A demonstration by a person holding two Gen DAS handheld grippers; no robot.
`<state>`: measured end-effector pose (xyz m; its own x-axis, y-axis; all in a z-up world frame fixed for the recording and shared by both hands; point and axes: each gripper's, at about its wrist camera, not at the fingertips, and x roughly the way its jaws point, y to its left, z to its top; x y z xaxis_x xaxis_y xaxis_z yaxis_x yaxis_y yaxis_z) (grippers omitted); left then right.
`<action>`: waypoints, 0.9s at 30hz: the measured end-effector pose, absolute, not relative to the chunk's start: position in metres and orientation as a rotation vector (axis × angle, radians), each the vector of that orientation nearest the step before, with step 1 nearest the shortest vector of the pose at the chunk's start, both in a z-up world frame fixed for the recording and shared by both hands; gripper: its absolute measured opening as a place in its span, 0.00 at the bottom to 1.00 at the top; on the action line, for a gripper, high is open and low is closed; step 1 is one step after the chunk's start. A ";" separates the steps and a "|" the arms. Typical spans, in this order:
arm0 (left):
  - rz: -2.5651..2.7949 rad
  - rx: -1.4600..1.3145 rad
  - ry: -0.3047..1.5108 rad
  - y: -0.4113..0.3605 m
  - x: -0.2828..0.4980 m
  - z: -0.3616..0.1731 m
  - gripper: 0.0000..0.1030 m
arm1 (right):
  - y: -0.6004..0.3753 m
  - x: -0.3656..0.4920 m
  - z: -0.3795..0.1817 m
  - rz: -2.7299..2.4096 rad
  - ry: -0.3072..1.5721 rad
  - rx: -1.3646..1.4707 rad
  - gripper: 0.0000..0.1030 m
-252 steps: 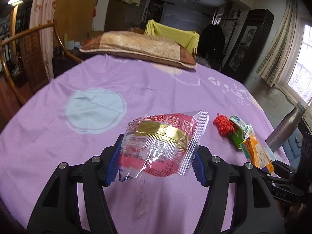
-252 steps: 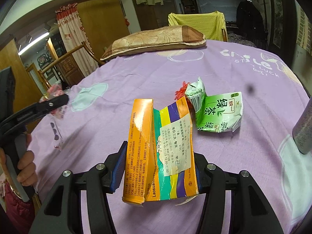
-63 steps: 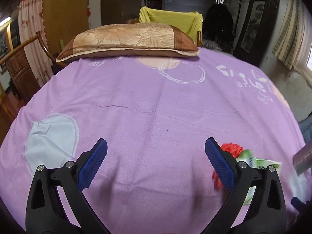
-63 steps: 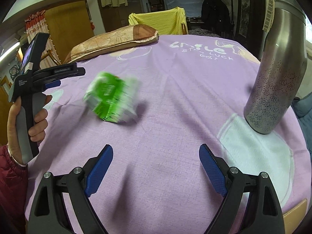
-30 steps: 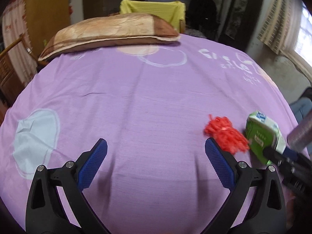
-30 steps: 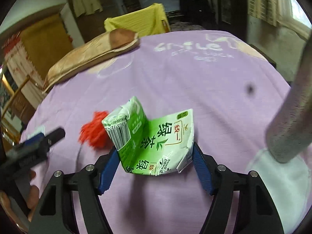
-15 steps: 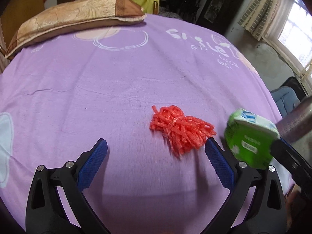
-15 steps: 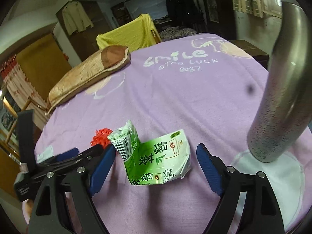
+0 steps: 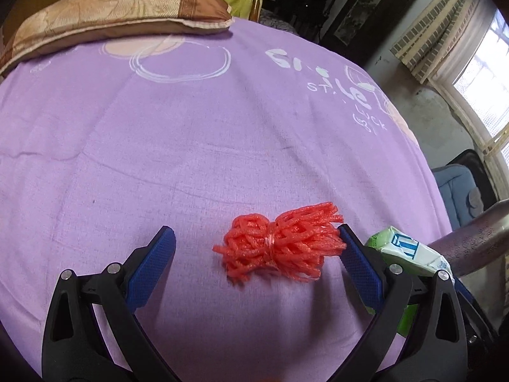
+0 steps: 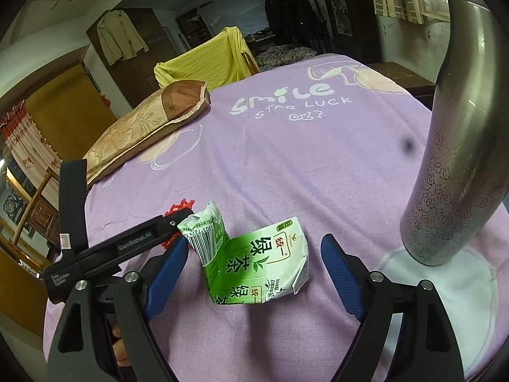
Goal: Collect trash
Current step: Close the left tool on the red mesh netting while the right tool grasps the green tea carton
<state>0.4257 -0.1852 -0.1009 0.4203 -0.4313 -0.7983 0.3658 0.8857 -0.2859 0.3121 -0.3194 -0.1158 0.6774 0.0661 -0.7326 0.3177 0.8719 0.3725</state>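
Now, entries from the claws outward.
Right gripper (image 10: 251, 259): jaws have just been opening and stand wide; the green tea carton (image 10: 254, 264) lies between them, neither pad pressing it.
Left gripper (image 9: 256, 259): jaws wide, holding nothing; the red mesh bundle (image 9: 280, 248) lies between them, its frayed end just at the right pad.
Meaning: carton released onto the purple cloth (image 9: 197, 133), beside the bundle; trash appears to be gathering in one spot, bundle likely next.
Versus a second ago: carton was clamped then, free now; bundle was off by the left claw's right pad, now between both pads.
Surround: steel flask (image 10: 455, 159) well right of the carton; pillow (image 9: 105, 19) at the far edge.
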 end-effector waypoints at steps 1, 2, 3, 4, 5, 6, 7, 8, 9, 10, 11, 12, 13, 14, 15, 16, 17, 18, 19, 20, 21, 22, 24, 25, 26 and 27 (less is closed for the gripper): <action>-0.500 -0.069 1.023 -0.187 0.427 -0.101 0.94 | -0.319 0.312 -0.116 -0.148 0.823 0.507 0.82; -0.502 -0.074 1.015 -0.188 0.427 -0.101 0.93 | -0.319 0.312 -0.116 -0.148 0.824 0.508 0.82; -0.515 -0.079 1.013 -0.189 0.427 -0.101 0.93 | -0.318 0.312 -0.116 -0.150 0.823 0.505 0.82; -0.520 -0.078 1.006 -0.190 0.426 -0.101 0.88 | -0.318 0.312 -0.115 -0.152 0.822 0.503 0.82; -0.530 -0.073 0.995 -0.191 0.425 -0.100 0.77 | -0.317 0.312 -0.115 -0.154 0.821 0.499 0.82; -0.550 -0.059 0.985 -0.192 0.423 -0.100 0.69 | -0.317 0.312 -0.115 -0.157 0.820 0.491 0.82; -0.567 -0.047 0.981 -0.193 0.422 -0.100 0.55 | -0.316 0.313 -0.115 -0.160 0.819 0.486 0.82; -0.570 -0.047 0.979 -0.191 0.422 -0.099 0.54 | -0.316 0.313 -0.115 -0.167 0.816 0.477 0.82; -0.566 -0.052 0.971 -0.188 0.422 -0.099 0.52 | -0.316 0.313 -0.115 -0.171 0.813 0.471 0.82; -0.560 -0.054 0.960 -0.183 0.420 -0.097 0.50 | -0.316 0.313 -0.115 -0.176 0.811 0.463 0.82; -0.551 -0.049 0.950 -0.179 0.419 -0.095 0.50 | -0.316 0.313 -0.114 -0.181 0.807 0.455 0.82; -0.530 -0.044 0.931 -0.170 0.415 -0.091 0.50 | -0.316 0.312 -0.114 -0.182 0.805 0.450 0.82; -0.513 -0.048 0.915 -0.158 0.411 -0.086 0.50 | -0.317 0.312 -0.115 -0.181 0.804 0.447 0.82; -0.501 -0.059 0.903 -0.146 0.407 -0.081 0.50 | -0.317 0.313 -0.116 -0.179 0.810 0.446 0.82; -0.488 -0.068 0.892 -0.133 0.402 -0.077 0.50 | -0.318 0.314 -0.117 -0.176 0.813 0.451 0.82; -0.477 -0.072 0.884 -0.125 0.399 -0.075 0.50 | -0.319 0.314 -0.119 -0.168 0.820 0.462 0.82; -0.455 -0.075 0.870 -0.110 0.392 -0.073 0.50 | -0.319 0.315 -0.121 -0.157 0.826 0.476 0.82; -0.436 -0.072 0.864 -0.102 0.388 -0.072 0.50 | -0.319 0.315 -0.122 -0.151 0.830 0.486 0.82; -0.412 -0.064 0.864 -0.091 0.383 -0.073 0.50 | -0.320 0.315 -0.123 -0.145 0.834 0.495 0.83; -0.398 -0.062 0.867 -0.084 0.379 -0.075 0.51 | -0.319 0.315 -0.123 -0.141 0.834 0.501 0.86; -0.380 -0.061 0.876 -0.075 0.374 -0.077 0.51 | -0.319 0.315 -0.123 -0.138 0.832 0.502 0.87; -0.368 -0.061 0.883 -0.067 0.370 -0.079 0.51 | -0.318 0.315 -0.123 -0.135 0.831 0.501 0.88; -0.353 -0.057 0.886 -0.059 0.366 -0.081 0.51 | -0.315 0.315 -0.124 -0.126 0.832 0.492 0.91; -0.346 -0.054 0.888 -0.057 0.365 -0.082 0.51 | -0.314 0.314 -0.124 -0.123 0.832 0.489 0.93; -0.340 -0.051 0.893 -0.054 0.364 -0.083 0.51 | -0.312 0.315 -0.125 -0.115 0.831 0.486 0.94; -0.337 -0.050 0.896 -0.055 0.363 -0.084 0.52 | -0.310 0.314 -0.126 -0.104 0.832 0.483 0.94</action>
<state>0.3634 -0.0546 -0.0843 0.5760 -0.3085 -0.7570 0.2669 0.9463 -0.1825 0.3144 -0.3098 -0.1258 0.6749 0.0972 -0.7315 0.2746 0.8870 0.3713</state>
